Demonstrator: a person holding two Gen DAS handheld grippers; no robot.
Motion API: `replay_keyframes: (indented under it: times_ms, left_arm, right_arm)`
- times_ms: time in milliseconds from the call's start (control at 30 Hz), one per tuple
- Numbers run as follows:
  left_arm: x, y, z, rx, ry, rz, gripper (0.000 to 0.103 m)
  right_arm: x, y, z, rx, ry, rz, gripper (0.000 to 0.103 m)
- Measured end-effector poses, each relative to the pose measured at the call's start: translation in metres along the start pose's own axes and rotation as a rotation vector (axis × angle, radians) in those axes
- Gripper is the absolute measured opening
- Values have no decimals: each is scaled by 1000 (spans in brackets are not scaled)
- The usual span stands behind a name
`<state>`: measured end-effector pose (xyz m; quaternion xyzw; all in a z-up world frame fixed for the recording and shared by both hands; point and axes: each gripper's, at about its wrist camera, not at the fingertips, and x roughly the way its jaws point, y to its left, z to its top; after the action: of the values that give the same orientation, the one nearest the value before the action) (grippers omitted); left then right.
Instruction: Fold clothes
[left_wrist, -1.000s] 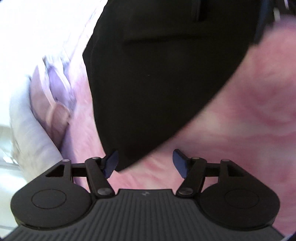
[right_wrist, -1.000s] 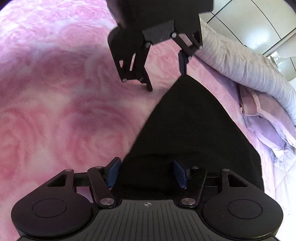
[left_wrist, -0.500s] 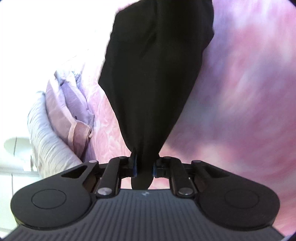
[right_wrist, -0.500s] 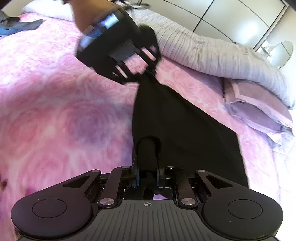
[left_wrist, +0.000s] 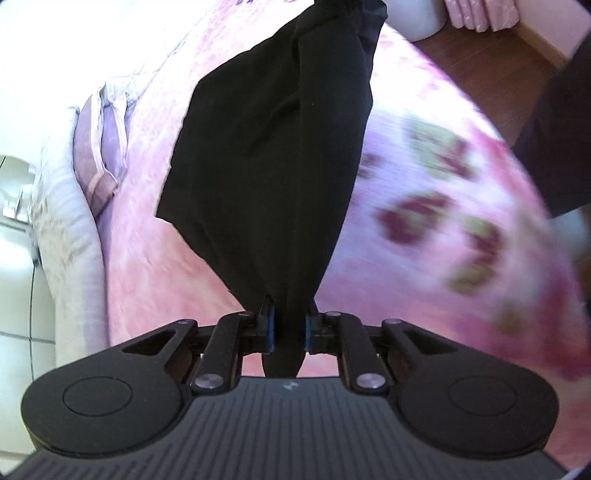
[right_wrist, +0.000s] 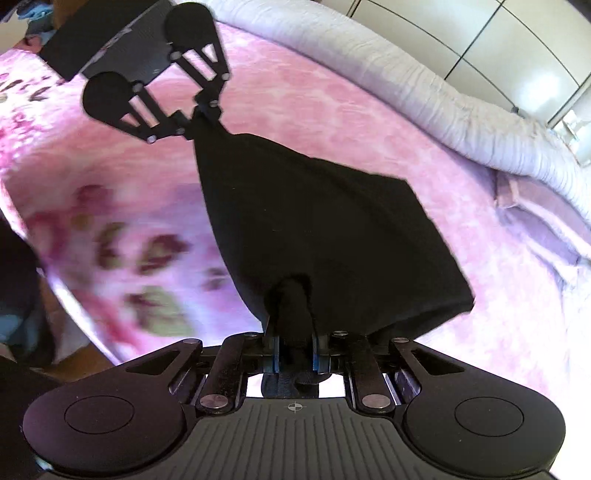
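bed (right_wrist: 332, 110) with pink rose-print cover fills both views, cover edge with bigger flower print is motion-blurred; grey-white quilted headboard or bolster (right_wrist: 424, 85) runs along the far side, lilac pillow (right_wrist: 543, 221) just beside it, also seen in the left view (left_wrist: 99, 147)

white cupboard doors (right_wrist: 491, 33) behind the bed, dark wood floor (left_wrist: 480, 62) at the foot corner

black garment (right_wrist: 314, 229), the task's thing, hangs stretched between the two tools above the bed cover, one end bunched in each; in the left view it (left_wrist: 273, 166) runs up from the tool to the top edge; cannot tell whether its low corner touches the cover

left tool (left_wrist: 288, 328) narrow, blue pads (left_wrist: 271, 328) clamped on a gathered corner of the garment, cloth tail pokes out behind the pads; also visible from the right view (right_wrist: 201, 114), pinching the far end

right tool (right_wrist: 295, 354) narrow too, pads (right_wrist: 276, 356) pressed on a rolled bunch of the black cloth
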<state>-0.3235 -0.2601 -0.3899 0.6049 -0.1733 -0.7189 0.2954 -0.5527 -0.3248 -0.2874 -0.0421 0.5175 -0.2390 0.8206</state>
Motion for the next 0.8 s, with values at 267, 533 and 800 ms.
replay_keyframes:
  times_ms: [267, 533, 800]
  left_arm:
    - [-19, -31, -47, -295, -54, -91, 23]
    - [-27, -7, -67, -439, -352, -10, 24]
    - [13, 0, -30, -433, -416, -46, 30]
  right_arm:
    - [17, 62, -33, 24, 49, -101, 47]
    - [30, 66, -110, 412, -161, -120, 57]
    - [32, 81, -138, 538, -376, -128, 57]
